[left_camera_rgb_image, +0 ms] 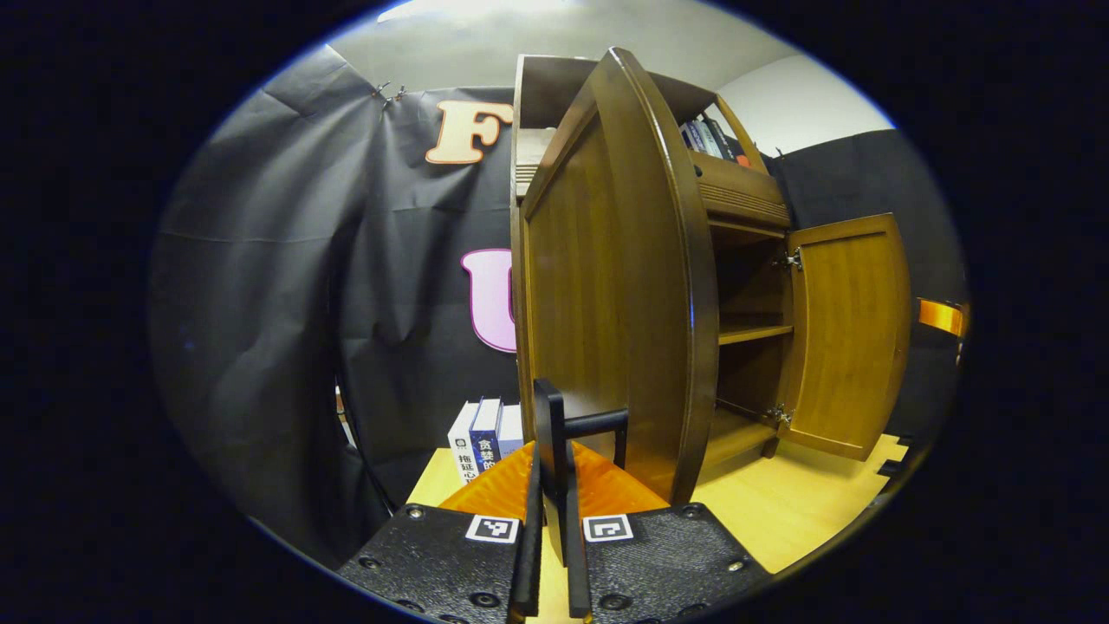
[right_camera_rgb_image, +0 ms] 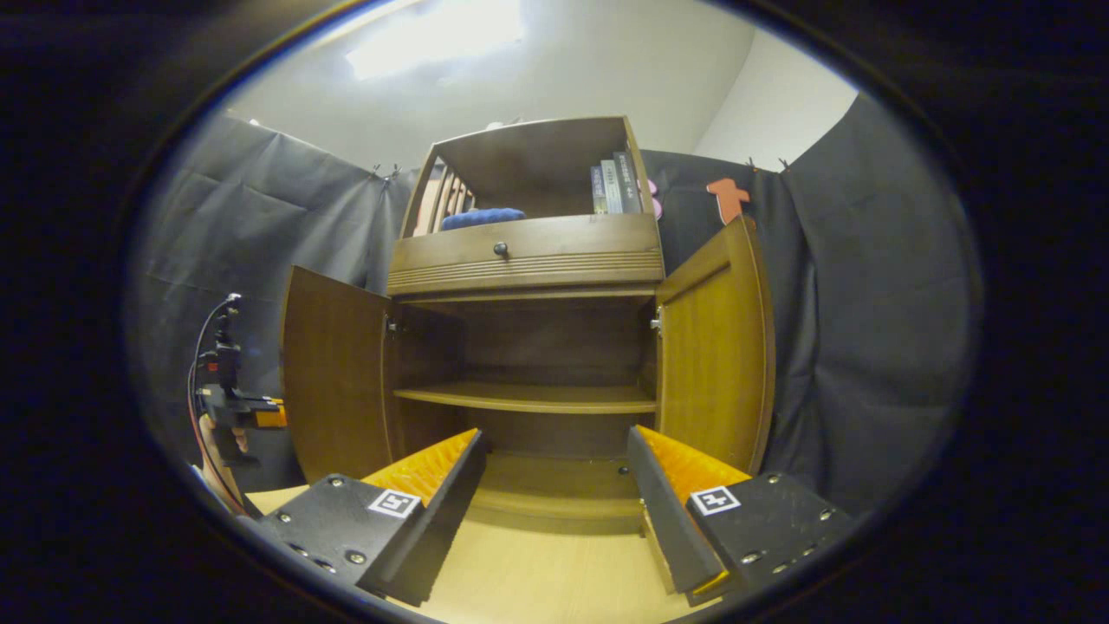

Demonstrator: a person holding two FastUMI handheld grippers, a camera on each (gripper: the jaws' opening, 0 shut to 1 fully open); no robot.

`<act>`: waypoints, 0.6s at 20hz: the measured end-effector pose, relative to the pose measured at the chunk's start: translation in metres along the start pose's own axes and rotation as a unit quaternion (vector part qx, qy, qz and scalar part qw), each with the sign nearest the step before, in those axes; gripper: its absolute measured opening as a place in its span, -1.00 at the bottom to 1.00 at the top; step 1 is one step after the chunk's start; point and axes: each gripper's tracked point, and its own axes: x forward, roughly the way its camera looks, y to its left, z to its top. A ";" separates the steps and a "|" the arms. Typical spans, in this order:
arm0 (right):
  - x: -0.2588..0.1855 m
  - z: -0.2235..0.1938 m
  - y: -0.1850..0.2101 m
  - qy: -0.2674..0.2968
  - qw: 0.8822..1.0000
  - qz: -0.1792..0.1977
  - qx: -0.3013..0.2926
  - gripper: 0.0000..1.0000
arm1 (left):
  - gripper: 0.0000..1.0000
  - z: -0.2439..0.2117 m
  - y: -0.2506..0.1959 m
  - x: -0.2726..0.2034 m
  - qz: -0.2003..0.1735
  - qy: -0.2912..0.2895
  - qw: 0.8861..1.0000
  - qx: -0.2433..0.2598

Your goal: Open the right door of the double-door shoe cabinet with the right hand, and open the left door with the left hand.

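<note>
Left gripper (left_camera_rgb_image: 554, 451) clamped on slim black bar handle (left_camera_rgb_image: 596, 423) of brown wooden left door (left_camera_rgb_image: 606, 286), swung wide. Right gripper (right_camera_rgb_image: 554, 485) agape, empty, facing cabinet; right door (right_camera_rgb_image: 715, 347) open.

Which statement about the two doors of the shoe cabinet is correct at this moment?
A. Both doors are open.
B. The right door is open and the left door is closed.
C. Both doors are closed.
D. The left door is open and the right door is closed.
A: in the right gripper view the left door and the right door both stand swung outward, exposing the inner shelf.
</note>
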 end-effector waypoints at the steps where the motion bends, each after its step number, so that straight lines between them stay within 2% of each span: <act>1: 0.001 -0.001 0.002 0.001 1.000 0.001 0.000 0.95 | -0.75 0.001 0.004 0.000 -0.006 -0.002 1.000 -0.001; 3: 0.004 -0.002 0.005 0.002 1.000 0.002 0.001 0.95 | -0.81 0.000 0.012 -0.001 -0.018 -0.004 1.000 -0.003; 4: 0.006 -0.002 0.007 0.001 1.000 0.002 0.004 0.96 | -0.75 -0.001 0.013 -0.002 -0.023 -0.006 1.000 -0.004; 8: 0.009 -0.004 0.013 0.001 1.000 0.004 0.006 0.94 | -0.76 -0.002 0.033 -0.002 -0.042 -0.013 0.999 -0.011; 12: 0.012 -0.006 0.014 0.004 1.000 0.003 0.008 0.95 | -0.67 0.001 0.051 -0.006 -0.066 -0.006 0.997 -0.027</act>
